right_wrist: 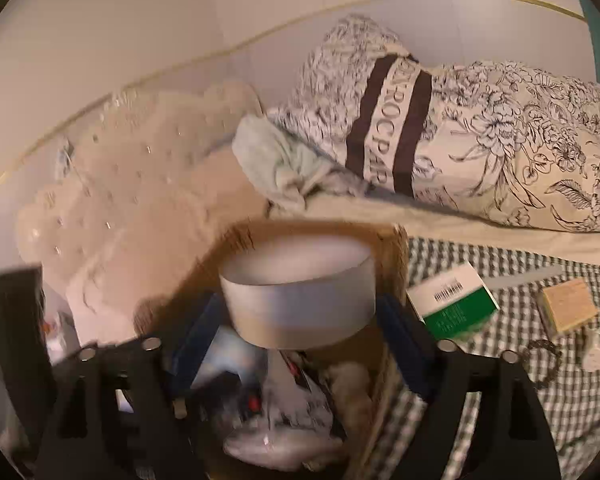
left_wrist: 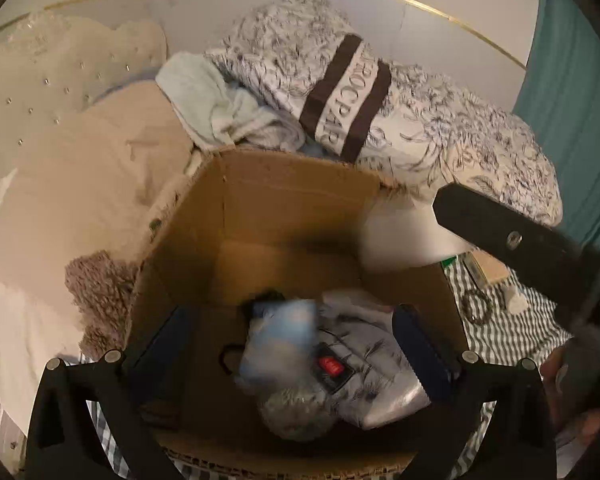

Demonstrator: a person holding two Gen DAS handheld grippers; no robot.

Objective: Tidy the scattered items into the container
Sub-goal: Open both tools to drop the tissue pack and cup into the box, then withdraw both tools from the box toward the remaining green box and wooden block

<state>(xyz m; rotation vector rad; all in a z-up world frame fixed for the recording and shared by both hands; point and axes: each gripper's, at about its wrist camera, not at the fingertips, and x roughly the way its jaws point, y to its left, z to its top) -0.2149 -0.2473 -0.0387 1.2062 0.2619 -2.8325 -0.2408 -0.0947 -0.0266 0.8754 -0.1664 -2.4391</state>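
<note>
A bed with a checked sheet (right_wrist: 500,420) carries the clutter. The right gripper (right_wrist: 300,320) stands wide around a white round tub (right_wrist: 300,292) over the cardboard box (left_wrist: 260,208); whether its pads press the tub I cannot tell. The left gripper (left_wrist: 292,340) gapes empty above the box's contents. At three o'clock wait a green-and-white carton (right_wrist: 452,304) and a wooden block (right_wrist: 568,306). The tub may clip the box rim and tumble onto the sheet.

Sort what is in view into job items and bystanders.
Job: brown cardboard box; round white tub; green-and-white carton; tan square block; dark beaded bracelet.
Bystanders: floral pillow; pale green towel; beige blanket.
</note>
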